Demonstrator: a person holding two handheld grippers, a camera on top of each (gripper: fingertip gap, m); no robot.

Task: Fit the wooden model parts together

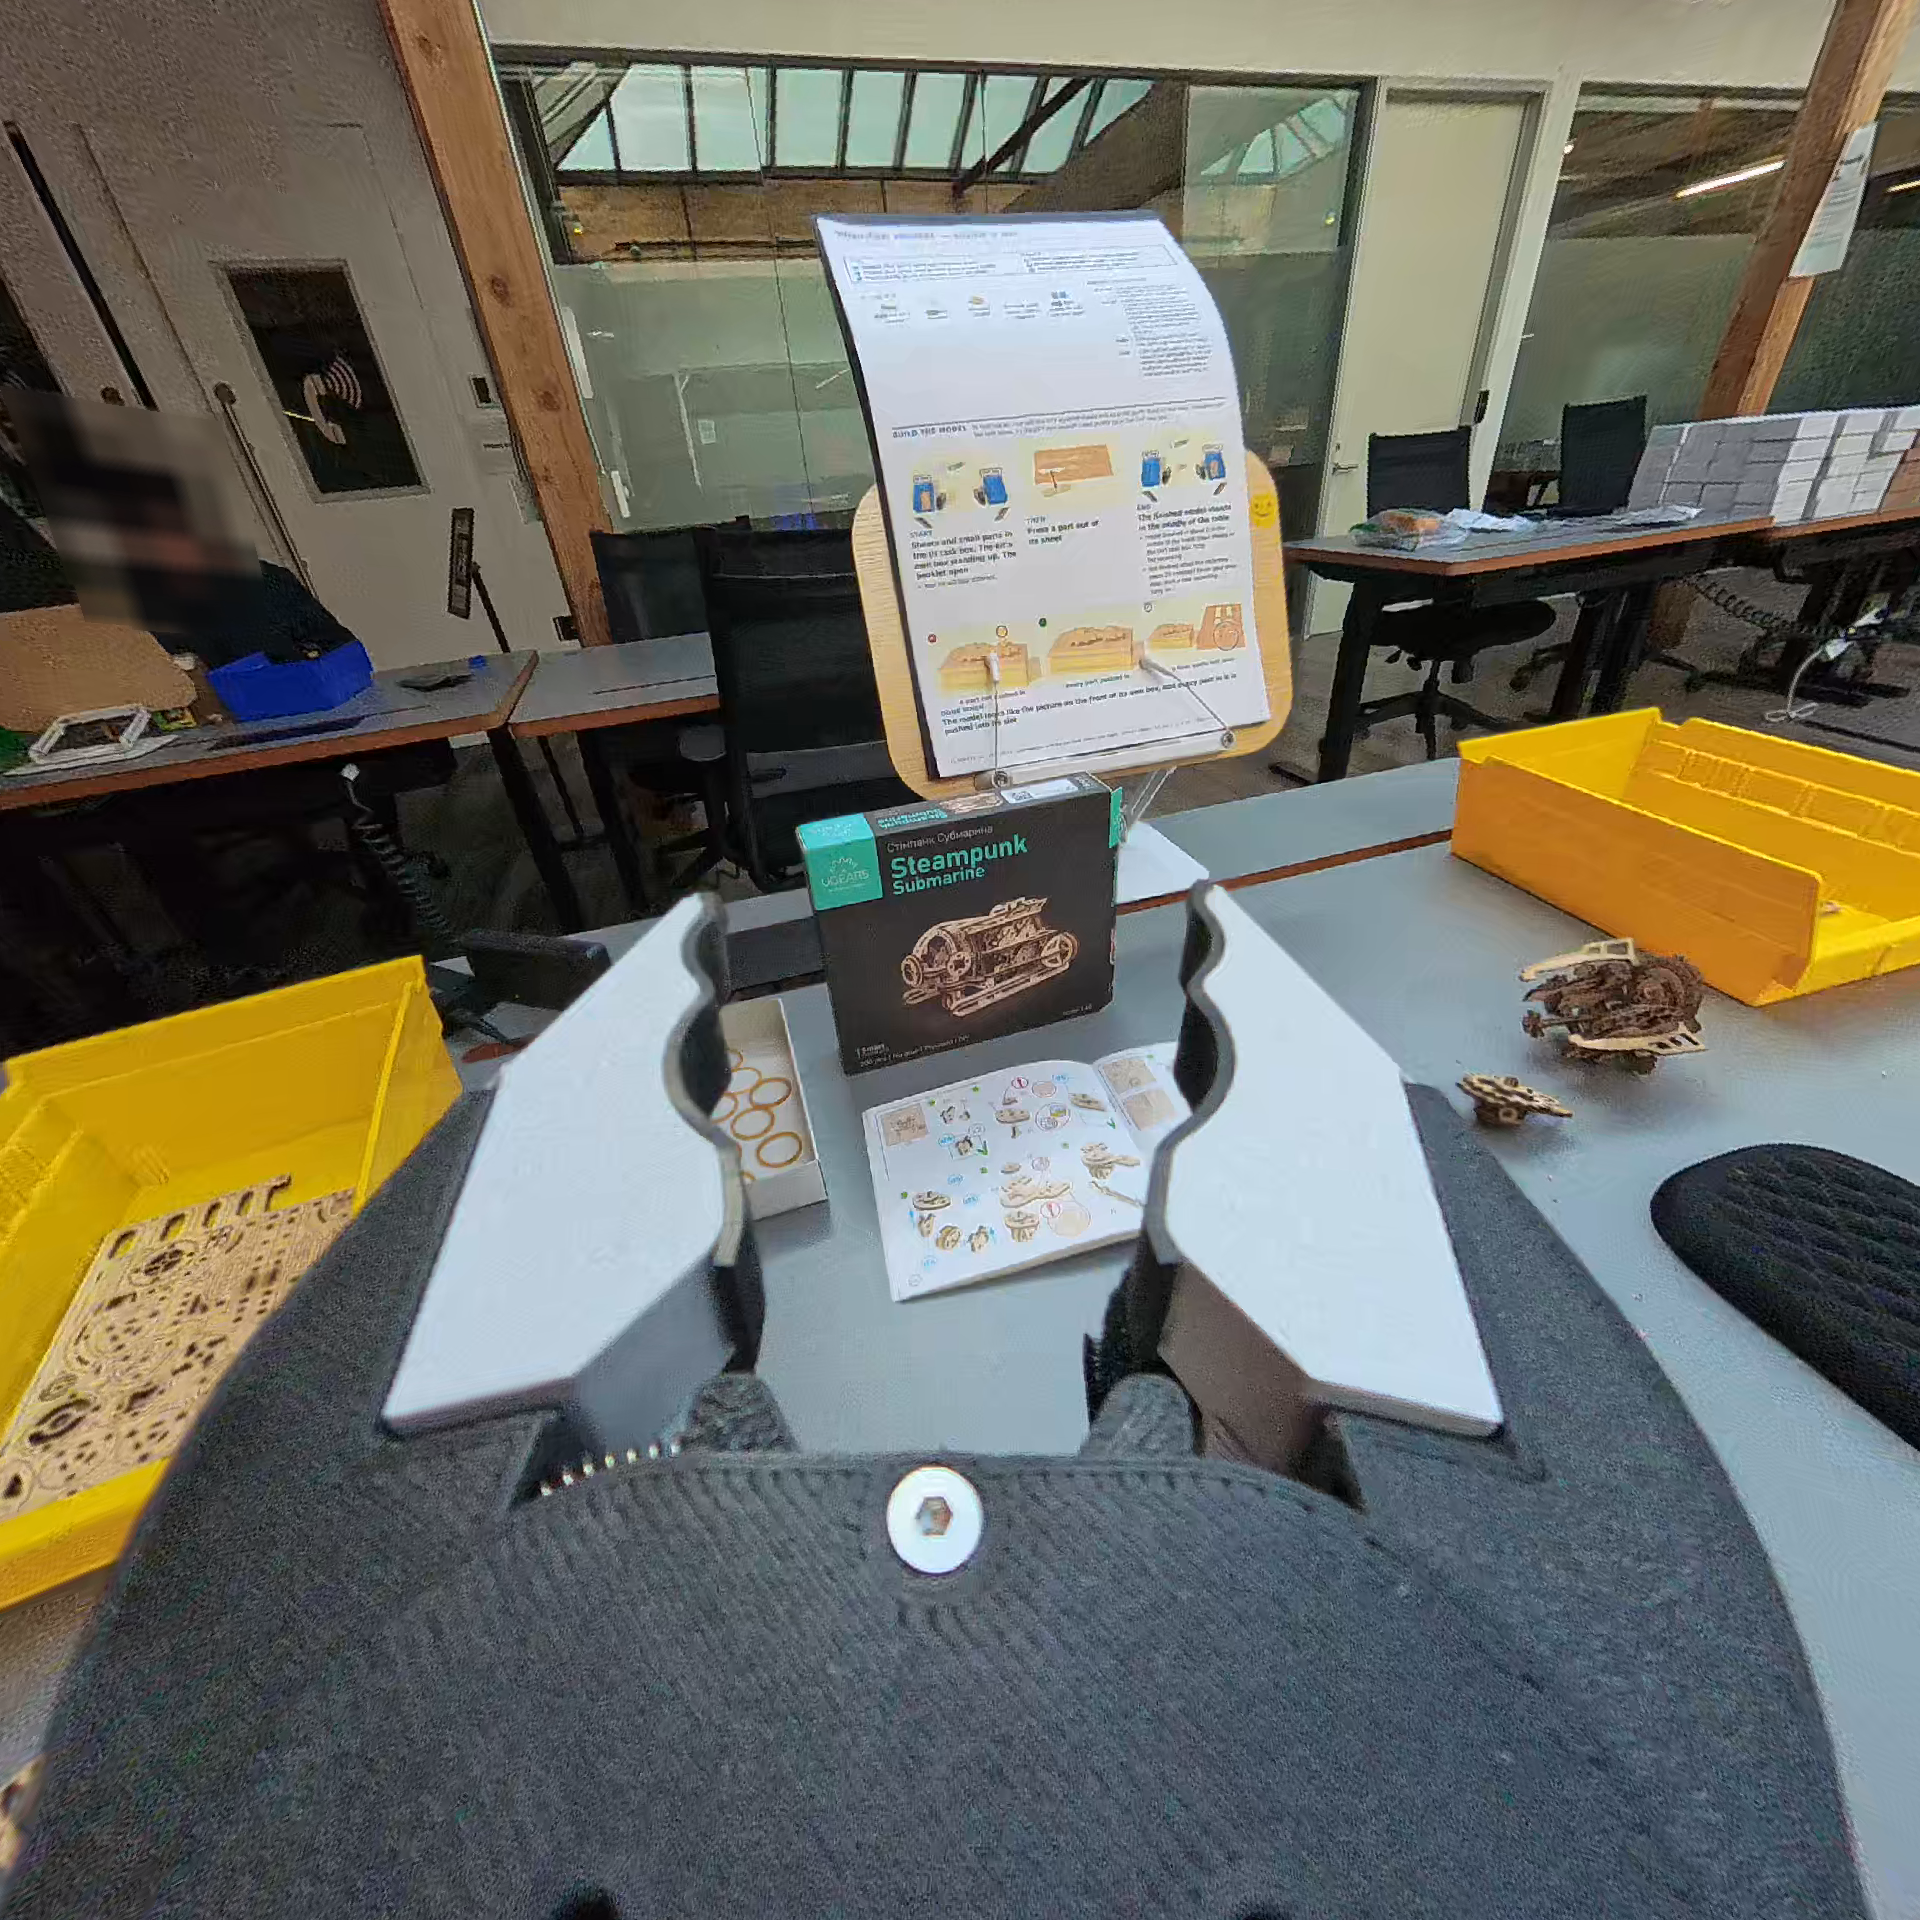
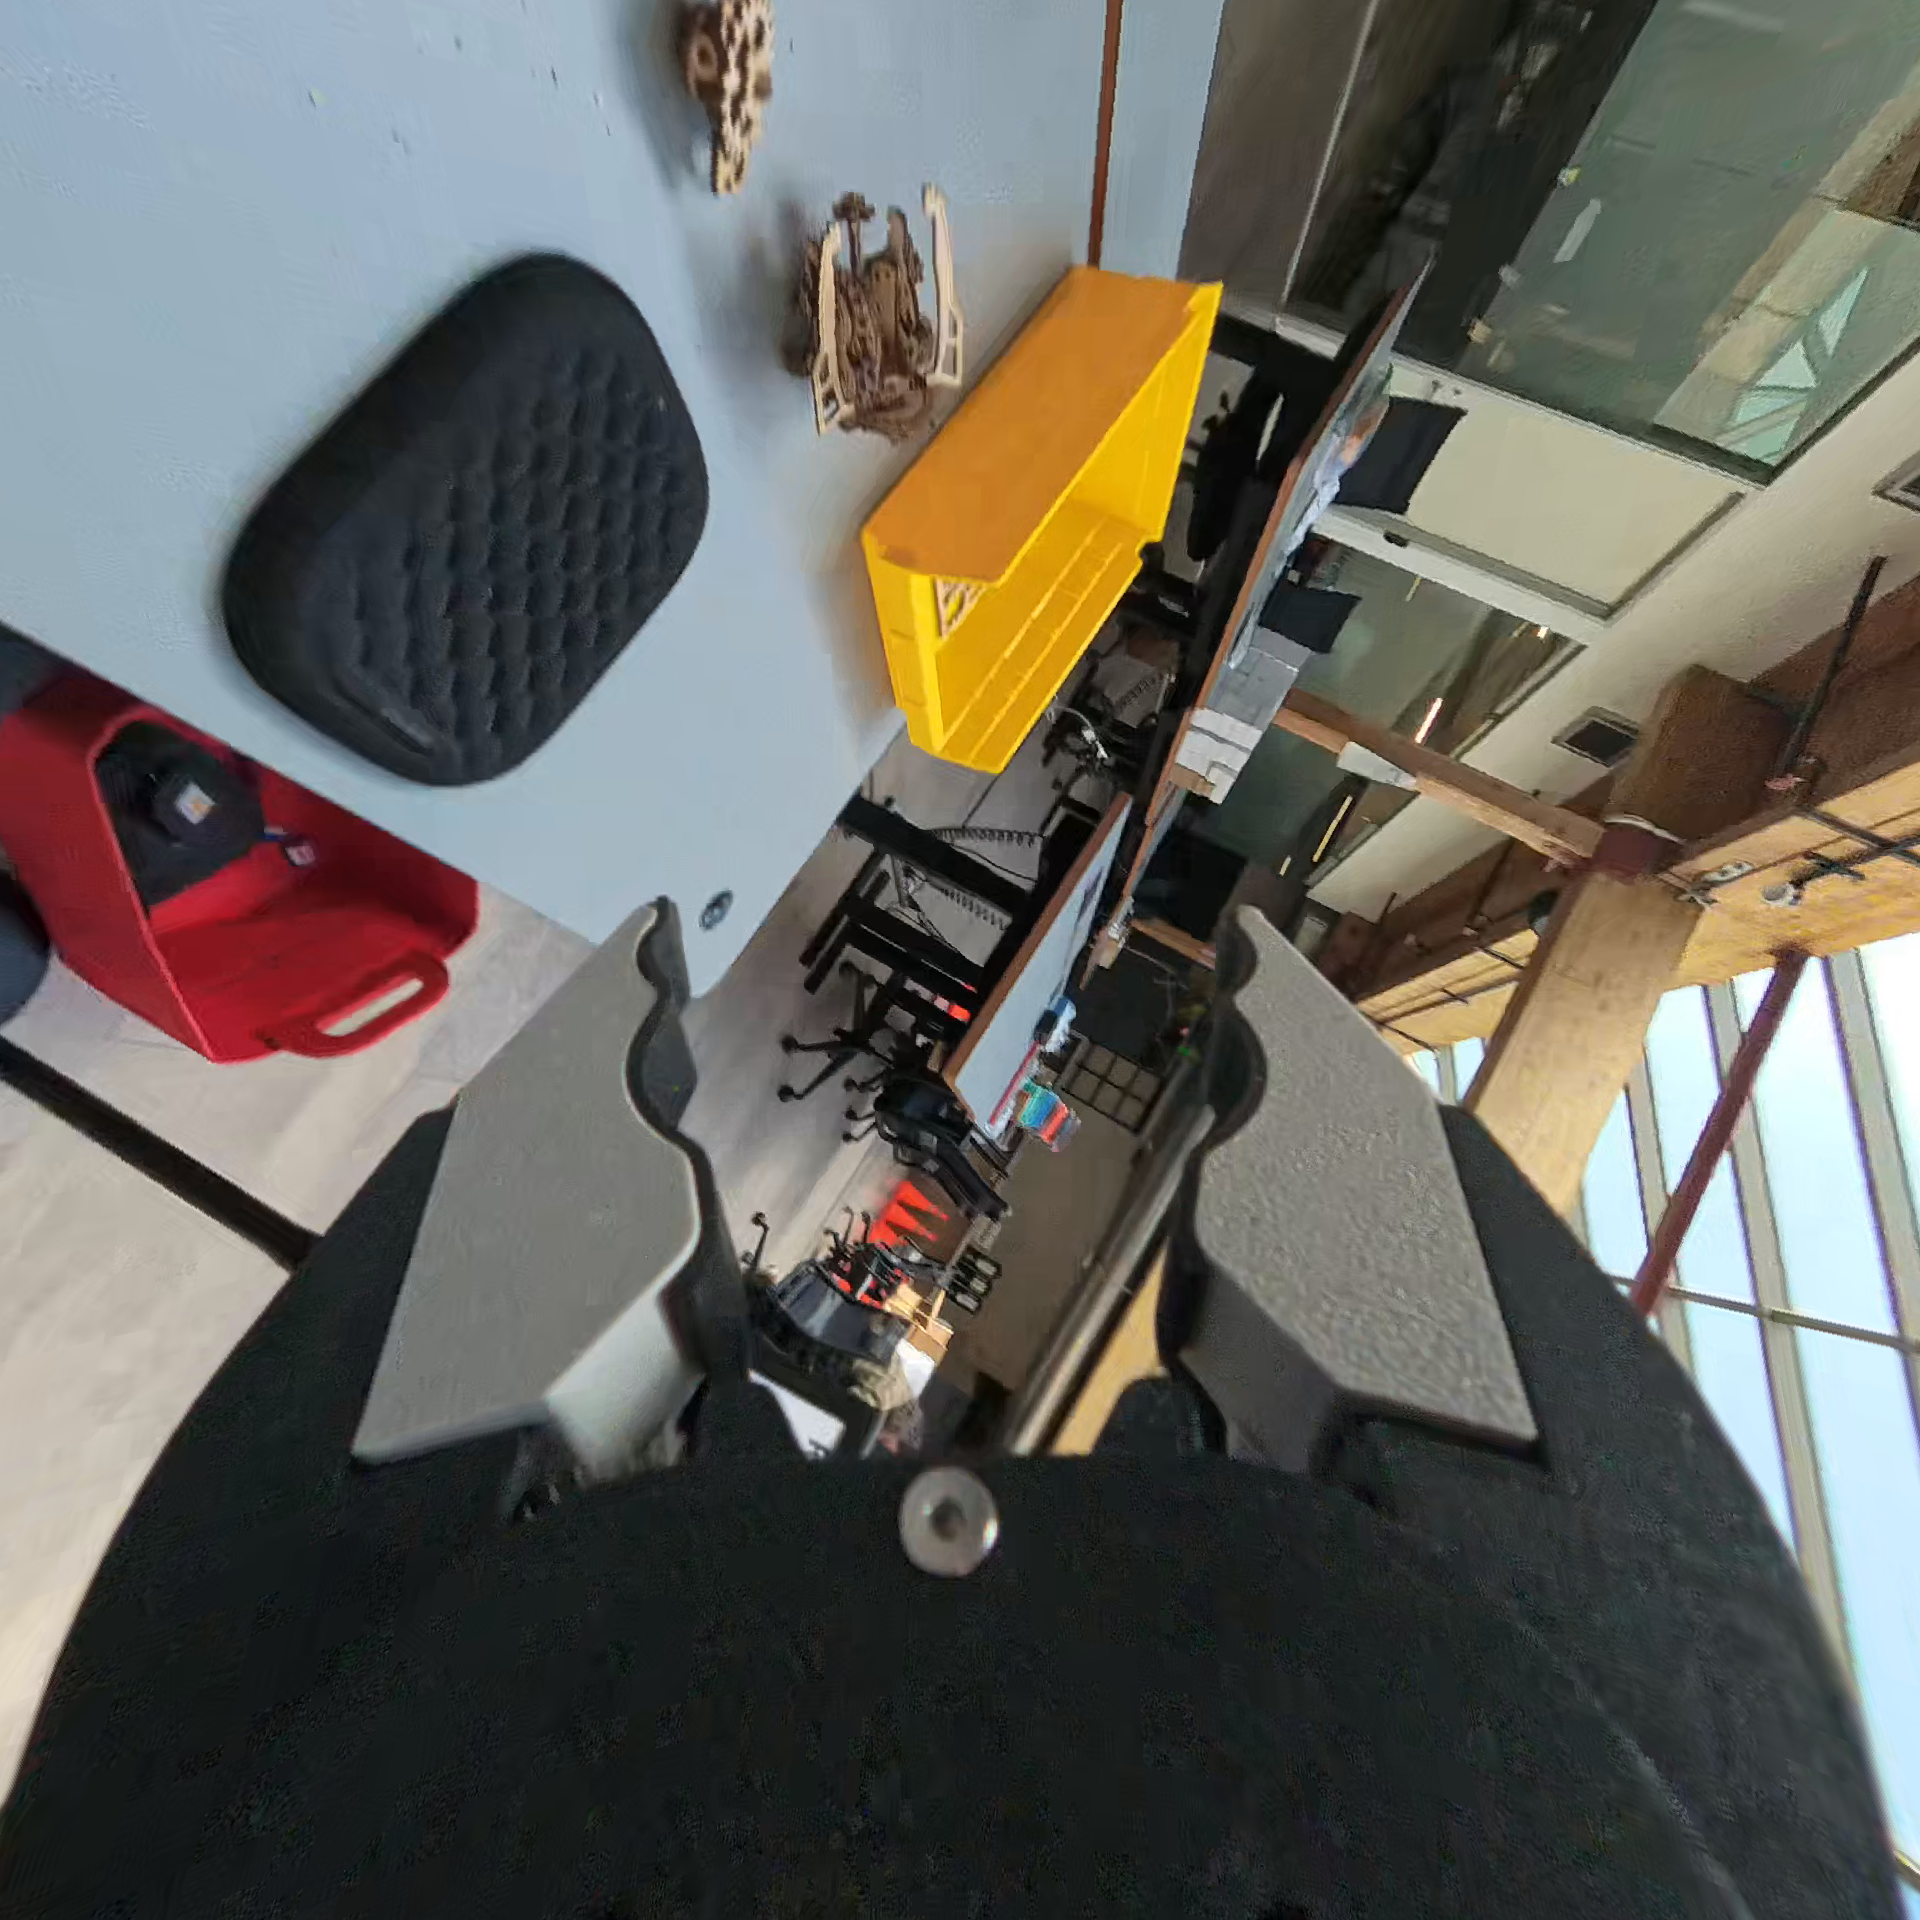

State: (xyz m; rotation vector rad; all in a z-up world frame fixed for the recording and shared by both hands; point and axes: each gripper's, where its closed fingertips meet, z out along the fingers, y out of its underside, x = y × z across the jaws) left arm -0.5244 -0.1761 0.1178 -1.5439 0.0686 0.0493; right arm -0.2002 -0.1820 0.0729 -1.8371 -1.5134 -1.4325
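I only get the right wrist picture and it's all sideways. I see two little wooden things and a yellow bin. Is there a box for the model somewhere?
Observer: Yes. In the left wrist view a dark model box stands upright in the middle of the table.
Operator: Are there instructions?
Observer: An open booklet lies flat right in front of the box.
Operator: Any more wooden pieces?
Observer: A wooden parts sheet lies in a second yellow bin on the left side.
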